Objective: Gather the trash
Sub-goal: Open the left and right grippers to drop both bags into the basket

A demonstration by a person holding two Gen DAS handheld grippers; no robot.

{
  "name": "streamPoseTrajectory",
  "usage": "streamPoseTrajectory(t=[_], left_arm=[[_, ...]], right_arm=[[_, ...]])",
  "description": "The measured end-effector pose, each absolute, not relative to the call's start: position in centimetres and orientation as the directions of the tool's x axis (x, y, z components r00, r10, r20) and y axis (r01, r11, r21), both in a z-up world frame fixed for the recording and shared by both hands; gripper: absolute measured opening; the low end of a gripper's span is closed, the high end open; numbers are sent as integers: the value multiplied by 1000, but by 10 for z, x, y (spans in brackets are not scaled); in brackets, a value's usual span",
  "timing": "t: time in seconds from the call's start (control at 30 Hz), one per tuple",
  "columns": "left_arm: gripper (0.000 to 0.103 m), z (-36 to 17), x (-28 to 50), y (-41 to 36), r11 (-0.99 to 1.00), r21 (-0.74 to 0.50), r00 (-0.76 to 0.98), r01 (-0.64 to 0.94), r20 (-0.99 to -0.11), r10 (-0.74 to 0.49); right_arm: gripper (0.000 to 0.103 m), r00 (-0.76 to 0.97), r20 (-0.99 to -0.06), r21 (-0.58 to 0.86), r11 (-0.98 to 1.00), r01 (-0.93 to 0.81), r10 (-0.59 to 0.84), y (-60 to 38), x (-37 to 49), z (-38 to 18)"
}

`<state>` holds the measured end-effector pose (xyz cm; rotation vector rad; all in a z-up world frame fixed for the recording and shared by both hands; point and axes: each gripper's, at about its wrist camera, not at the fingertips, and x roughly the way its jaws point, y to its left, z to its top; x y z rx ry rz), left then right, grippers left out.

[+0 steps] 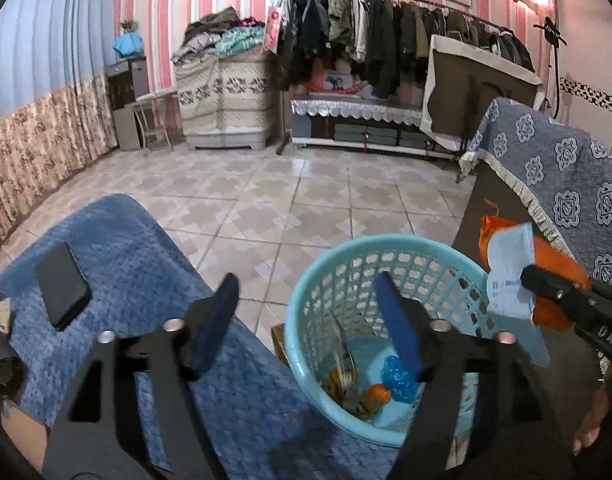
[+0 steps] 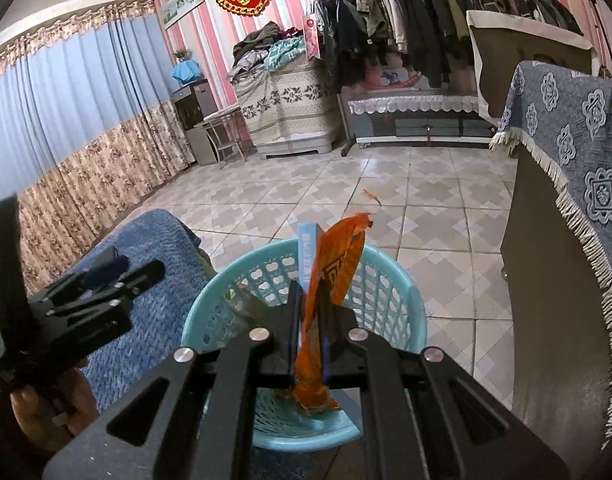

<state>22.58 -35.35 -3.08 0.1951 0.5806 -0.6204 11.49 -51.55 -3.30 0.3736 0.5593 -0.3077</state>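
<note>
A turquoise mesh basket (image 1: 346, 248) (image 2: 410, 292) stands on the tiled floor, with a blue crumpled wrapper (image 1: 398, 380), an orange piece (image 1: 376, 394) and other scraps at its bottom. My left gripper (image 1: 306, 284) (image 2: 118, 276) hangs open over the basket's left rim with nothing between its fingers. My right gripper (image 2: 310, 308) (image 1: 532, 280) is shut on an orange wrapper (image 2: 338, 264) (image 1: 556, 256) and a pale blue printed paper (image 2: 306, 240) (image 1: 510, 256), both held above the basket.
A blue knitted cushion (image 1: 146, 264) at the left carries a black phone (image 1: 62, 284). A seat with a blue patterned cover (image 2: 578, 128) stands close on the right. A small orange scrap (image 2: 372, 195) lies on the floor beyond the basket. A clothes rack lines the far wall.
</note>
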Motion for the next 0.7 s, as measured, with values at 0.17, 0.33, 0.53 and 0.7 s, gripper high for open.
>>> streamPoseTrajectory(t=[0.17, 0.33, 0.53, 0.7], left_arm=[[91, -16, 230, -334, 831, 0, 709, 557, -521, -475], [91, -5, 235, -316, 850, 9, 737, 527, -503, -451], [91, 0, 237, -303, 859, 32, 757, 511, -491, -432], [91, 0, 240, -294, 866, 36, 764, 499, -489, -420]], right_arm=[[9, 797, -576, 245, 892, 380, -182, -513, 118, -39], [9, 801, -578, 248, 903, 352, -153, -506, 133, -40], [9, 798, -592, 260, 911, 321, -112, -498, 157, -48], [10, 780, -615, 285, 892, 352, -112, -502, 165, -65]])
